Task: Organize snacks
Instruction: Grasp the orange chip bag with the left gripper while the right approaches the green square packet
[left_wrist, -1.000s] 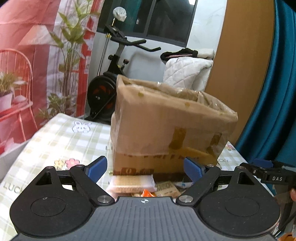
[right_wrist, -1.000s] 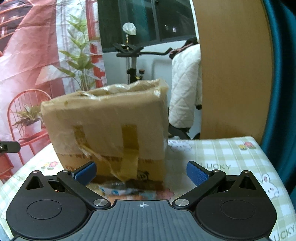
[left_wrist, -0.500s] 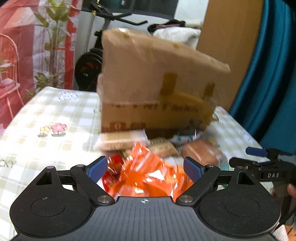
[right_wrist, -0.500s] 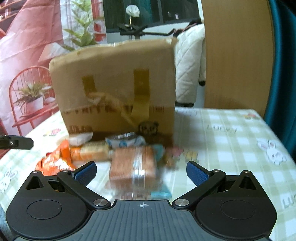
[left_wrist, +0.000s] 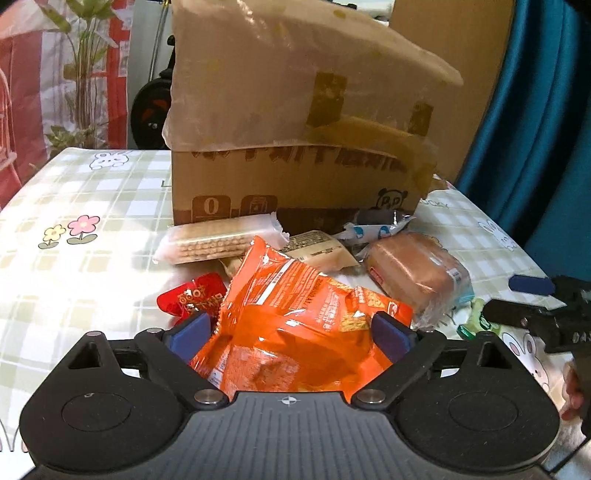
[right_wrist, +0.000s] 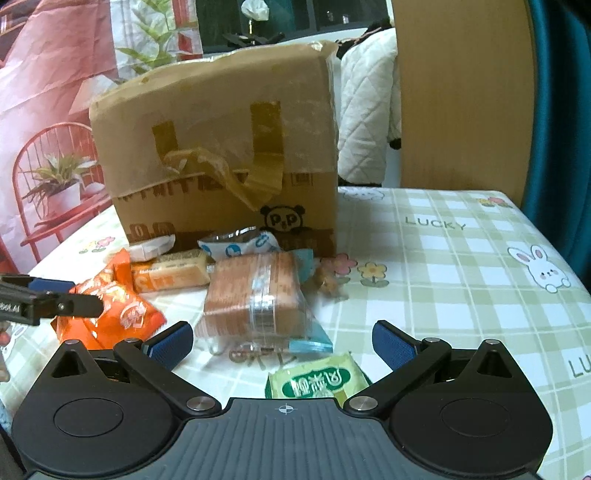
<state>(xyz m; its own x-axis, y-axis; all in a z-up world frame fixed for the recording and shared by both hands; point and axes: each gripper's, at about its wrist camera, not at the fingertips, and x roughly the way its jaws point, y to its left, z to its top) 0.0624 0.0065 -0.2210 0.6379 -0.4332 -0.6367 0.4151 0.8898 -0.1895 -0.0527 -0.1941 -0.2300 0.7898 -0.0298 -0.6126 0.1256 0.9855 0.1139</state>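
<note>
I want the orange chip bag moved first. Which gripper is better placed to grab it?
Left. The left gripper is open with the orange chip bag already between its fingers. The right gripper is open over the green packet, beside the bag.

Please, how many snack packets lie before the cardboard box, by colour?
Orange crinkly foil bag: 1
Small red foil packet: 1
Green packet: 1
White-and-blue packet: 1
Tan bar packet: 1
Clear-wrapped wafer pack, bread loaf: 2
Total: 7
</note>
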